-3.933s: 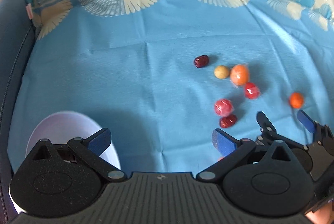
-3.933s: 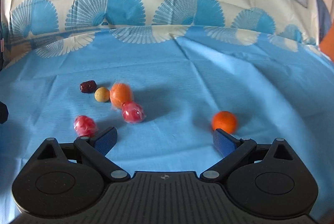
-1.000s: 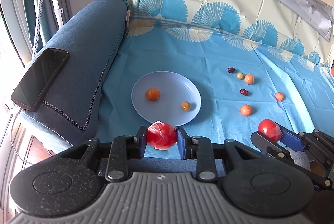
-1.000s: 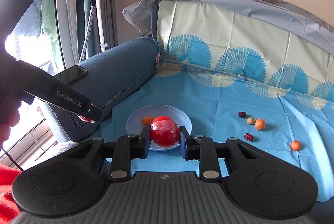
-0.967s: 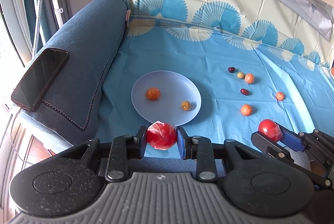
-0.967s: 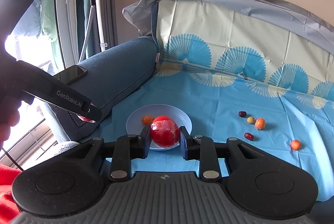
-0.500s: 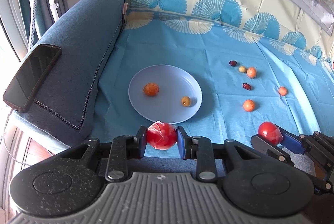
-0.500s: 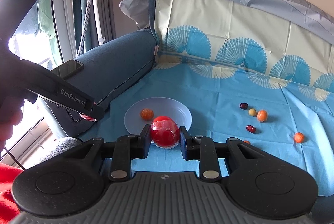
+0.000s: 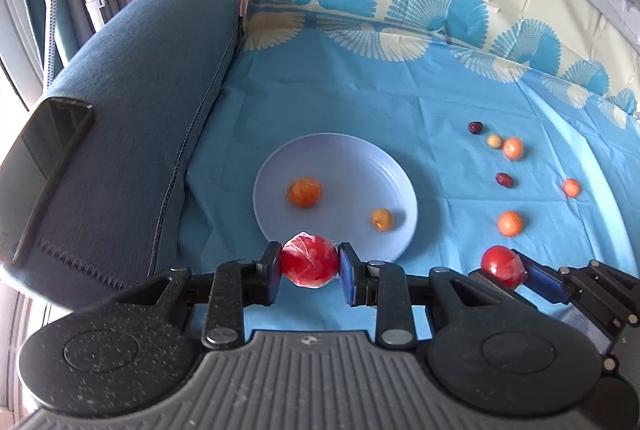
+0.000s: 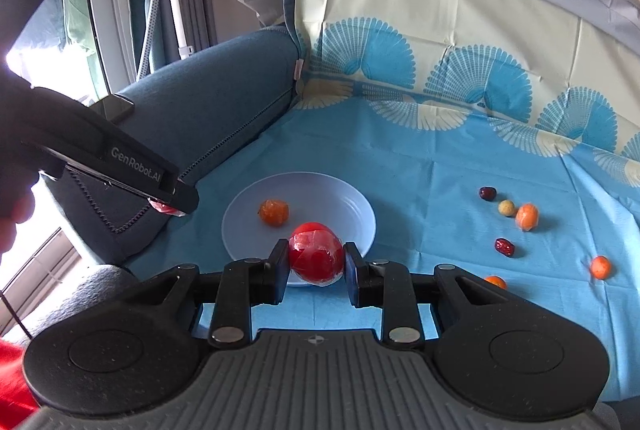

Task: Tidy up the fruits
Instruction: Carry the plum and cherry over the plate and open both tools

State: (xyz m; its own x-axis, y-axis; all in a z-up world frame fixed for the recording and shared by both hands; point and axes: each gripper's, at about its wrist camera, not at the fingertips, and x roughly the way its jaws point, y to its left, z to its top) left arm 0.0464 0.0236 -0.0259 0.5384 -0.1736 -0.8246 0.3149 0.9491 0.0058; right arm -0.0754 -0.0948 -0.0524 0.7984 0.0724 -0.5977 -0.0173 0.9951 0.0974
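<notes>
Two claws, level and pointing forward: the left claw [image 9: 309,268] and the right claw [image 10: 316,264] each pinch a red plastic-wrapped round fruit [image 9: 309,260], with the round pale-blue plastic plate [image 9: 352,157] just ahead.

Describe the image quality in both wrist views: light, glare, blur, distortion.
Left wrist view: even daylight; fisheye bends the sofa arm and cloth edge; loose fruits at right slightly smeared; wrapped red fruit in the left gripper shows plastic sheen. Right wrist view: blown-out window glare at left; the other gripper's body dark against it; plate and right gripper sharp.
</notes>
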